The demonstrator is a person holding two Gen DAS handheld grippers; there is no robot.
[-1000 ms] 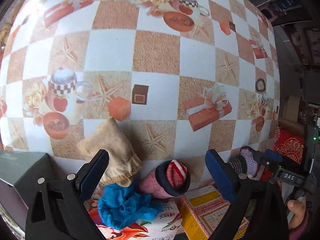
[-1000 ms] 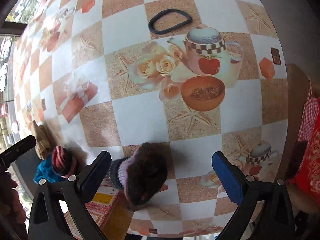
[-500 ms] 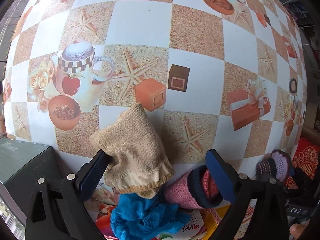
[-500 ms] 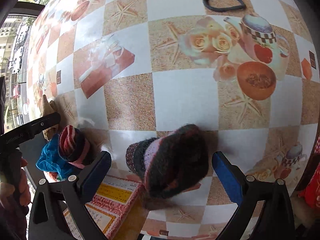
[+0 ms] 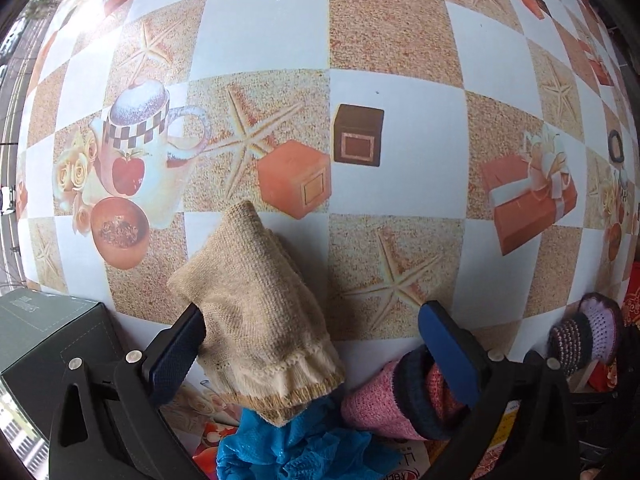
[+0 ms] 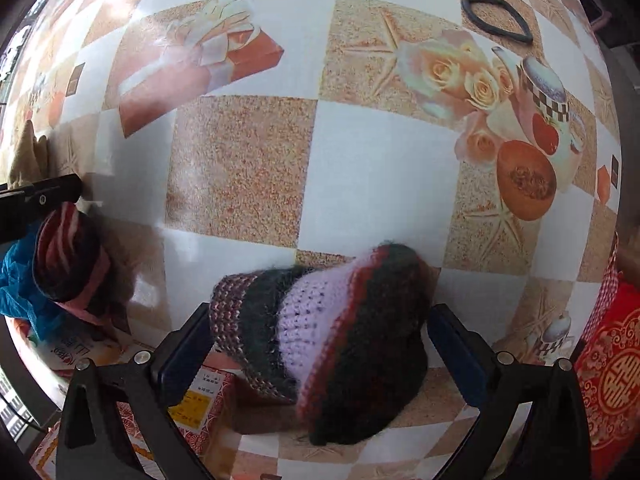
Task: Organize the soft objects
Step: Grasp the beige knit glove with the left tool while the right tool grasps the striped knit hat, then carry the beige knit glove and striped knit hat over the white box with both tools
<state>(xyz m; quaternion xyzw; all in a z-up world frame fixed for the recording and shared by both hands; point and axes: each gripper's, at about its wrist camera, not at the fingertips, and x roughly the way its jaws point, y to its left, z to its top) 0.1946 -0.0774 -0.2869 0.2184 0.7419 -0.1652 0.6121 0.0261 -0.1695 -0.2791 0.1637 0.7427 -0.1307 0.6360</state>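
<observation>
A beige knitted sock (image 5: 260, 312) lies on the patterned tablecloth (image 5: 396, 140). My left gripper (image 5: 312, 344) points down over it. Its jaws are opening, with the sock's cuff end between them and the left pad (image 5: 176, 352) at the sock's edge. A pink sock with a dark cuff (image 5: 400, 396) and a blue cloth (image 5: 304, 444) lie just below. My right gripper (image 6: 320, 348) stands open around a dark, lilac and red knitted piece (image 6: 340, 328), its pads beside it. That knitted piece (image 5: 584, 332) also shows in the left wrist view.
A dark box (image 5: 44, 340) sits at the left. Printed cartons (image 6: 200, 396) lie under the soft things near the table's front edge. A black loop (image 6: 496, 12) rests far back. A red cushion (image 6: 612, 368) is beyond the right edge. The left gripper's finger (image 6: 40, 196) reaches in at the left.
My left gripper has sunk towards the beige sock, which now fills the space between its jaws. My right gripper has shifted and rolled over the dark and lilac knit, now closer.
</observation>
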